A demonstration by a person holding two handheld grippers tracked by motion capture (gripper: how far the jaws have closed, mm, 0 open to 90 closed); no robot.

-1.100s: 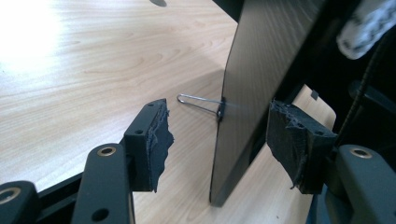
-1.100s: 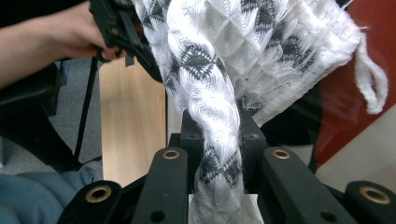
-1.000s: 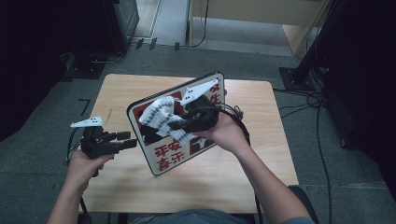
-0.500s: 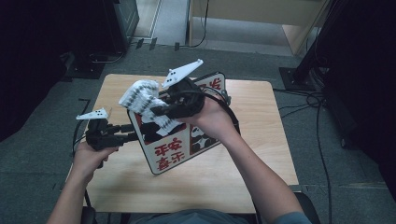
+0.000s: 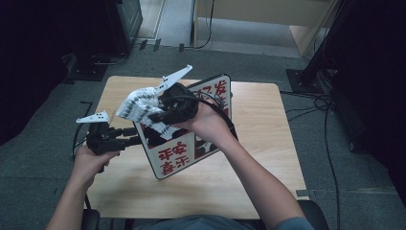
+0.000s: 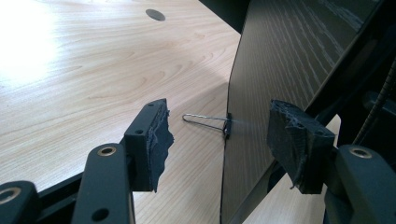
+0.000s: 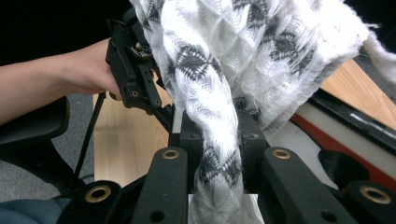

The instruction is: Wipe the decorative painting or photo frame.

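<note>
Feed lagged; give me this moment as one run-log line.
right gripper: shut on cloth, lifted | left gripper: open, fingers astride board edge | board: tilted on table

A white cloth (image 7: pixel 261 51) with grey diamond pattern; a white board (image 5: pixel 191 148) with red characters, black-edged.

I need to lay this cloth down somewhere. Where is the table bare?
Bare wood lies on the table right of the sign board, and along the near edge. The left side is crowded: the left gripper straddles the board's edge, below the cloth.
</note>
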